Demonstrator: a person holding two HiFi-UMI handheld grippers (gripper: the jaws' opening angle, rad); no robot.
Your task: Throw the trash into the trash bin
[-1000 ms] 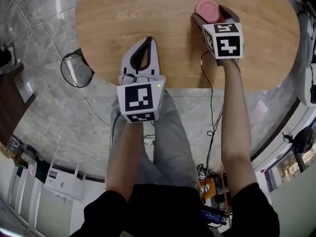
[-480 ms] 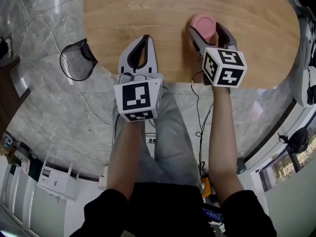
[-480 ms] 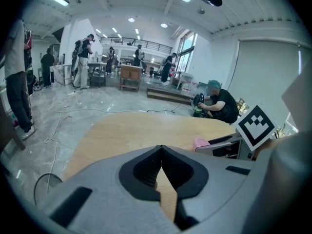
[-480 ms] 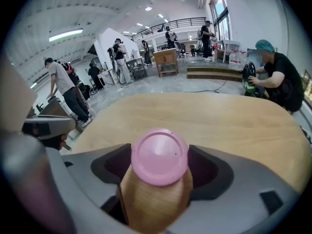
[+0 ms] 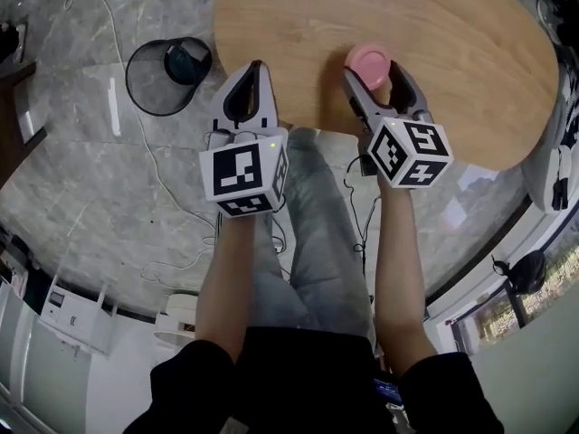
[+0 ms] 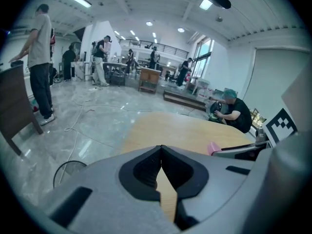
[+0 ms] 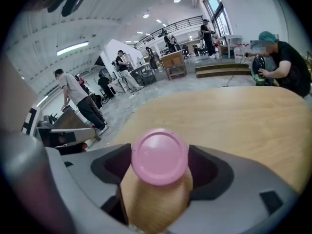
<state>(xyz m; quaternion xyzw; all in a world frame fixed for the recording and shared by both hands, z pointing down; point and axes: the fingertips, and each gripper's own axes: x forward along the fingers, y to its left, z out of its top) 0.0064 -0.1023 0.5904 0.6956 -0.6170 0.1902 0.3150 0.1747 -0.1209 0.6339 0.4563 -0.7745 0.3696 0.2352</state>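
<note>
We hold the right gripper (image 5: 374, 72) over the near edge of the wooden counter (image 5: 452, 34). Its fingers (image 7: 234, 179) are closed on the pink cup (image 5: 368, 59), one on each side. In the right gripper view the cup's round pink end faces us between the two dark pads. The counter's wood shows through the gap beneath it. We cannot tell whether the cup rests on the counter or is lifted off it.

Our left gripper (image 5: 256, 65) sits at 9 o'clock of the right one, well apart from it, with its tips at the counter's near-left edge. Its fingers (image 6: 122, 179) are pressed together at the tips with nothing between them. In the left gripper view only a narrow wedge of the counter shows behind the closed tips.

The trash bin (image 5: 145, 89), a black mesh basket, stands on the grey marble floor (image 5: 81, 179). It is at 10 o'clock of the left gripper, just beside the counter's left end. Something dark lies in it against its 2 o'clock wall; we cannot make out what it is. The pink cup is at about 3 o'clock of the bin, with the left gripper between them. Our legs in grey trousers (image 5: 312, 215) show at 6 o'clock of both grippers.
</note>
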